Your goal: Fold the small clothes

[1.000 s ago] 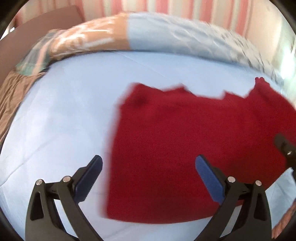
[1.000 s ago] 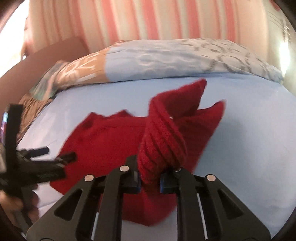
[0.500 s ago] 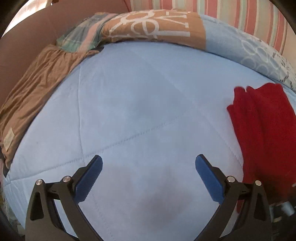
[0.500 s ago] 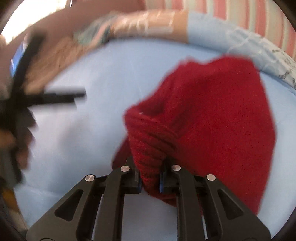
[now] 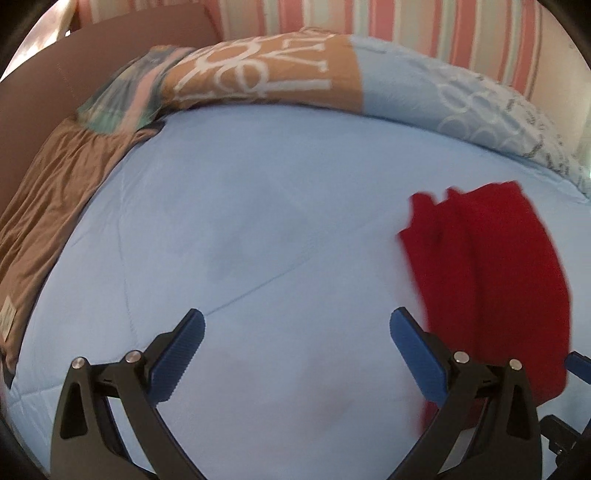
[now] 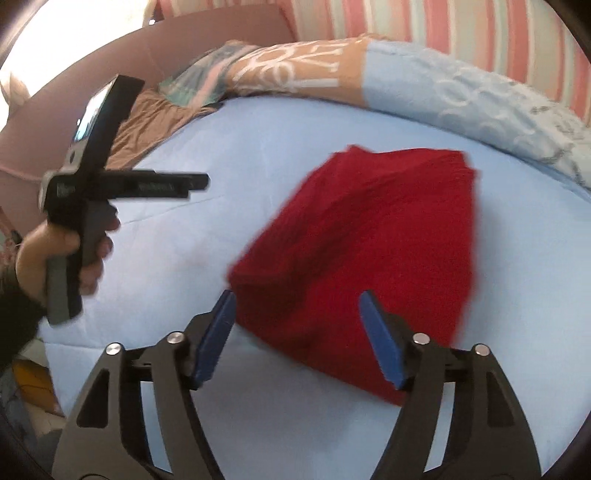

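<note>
A red knitted garment (image 6: pixel 369 243) lies folded over on the light blue bed cover (image 6: pixel 528 258). My right gripper (image 6: pixel 297 325) is open and empty, just in front of the garment's near edge. In the left wrist view the garment (image 5: pixel 491 266) lies at the right. My left gripper (image 5: pixel 295 338) is open and empty over bare cover, left of the garment. In the right wrist view the left gripper (image 6: pixel 195 184) shows at the far left, held in a hand.
A patterned orange and blue quilt (image 5: pixel 280 74) runs along the back of the bed. A brown cloth (image 5: pixel 48 206) lies at the left edge. A striped curtain (image 6: pixel 443 22) hangs behind. The bed cover (image 5: pixel 236 236) is bare left of the garment.
My right gripper carried a fold of the red garment over to the right, then opened and let it go. My left gripper swung left, away from the garment.
</note>
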Tool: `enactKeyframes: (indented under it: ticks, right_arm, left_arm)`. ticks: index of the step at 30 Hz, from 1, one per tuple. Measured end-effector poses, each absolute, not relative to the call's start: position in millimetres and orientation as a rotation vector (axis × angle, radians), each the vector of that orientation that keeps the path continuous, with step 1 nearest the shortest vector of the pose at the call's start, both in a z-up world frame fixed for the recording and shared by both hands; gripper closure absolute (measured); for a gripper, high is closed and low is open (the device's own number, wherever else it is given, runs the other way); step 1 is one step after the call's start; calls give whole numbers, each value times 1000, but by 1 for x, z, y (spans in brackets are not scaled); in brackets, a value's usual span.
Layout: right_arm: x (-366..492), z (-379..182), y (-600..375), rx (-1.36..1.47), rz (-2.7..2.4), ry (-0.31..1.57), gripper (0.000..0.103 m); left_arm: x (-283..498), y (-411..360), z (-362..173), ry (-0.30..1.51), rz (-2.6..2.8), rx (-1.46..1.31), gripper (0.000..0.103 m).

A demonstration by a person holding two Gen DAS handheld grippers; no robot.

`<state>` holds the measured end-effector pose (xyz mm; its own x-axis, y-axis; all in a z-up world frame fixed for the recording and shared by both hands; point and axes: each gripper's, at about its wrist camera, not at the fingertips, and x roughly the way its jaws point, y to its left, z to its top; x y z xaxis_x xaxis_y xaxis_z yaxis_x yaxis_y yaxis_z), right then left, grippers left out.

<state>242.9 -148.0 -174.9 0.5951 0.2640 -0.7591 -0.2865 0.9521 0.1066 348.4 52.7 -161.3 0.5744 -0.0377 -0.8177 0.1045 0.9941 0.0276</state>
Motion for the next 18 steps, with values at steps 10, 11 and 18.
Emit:
enactKeyframes:
  ticks: [10,11,18]
  right_arm:
    - [262,-200,-240,65,14,905,32]
    - [264,-201,-244,83,8,900,32]
    - [267,-210,-258,144,11,905,32]
  left_arm:
    - [324,-41,-188,1035,-323,200,2]
    - [319,-43,-199,1059,-324,228,2]
    - [308,4,-226,1065,-230,169,1]
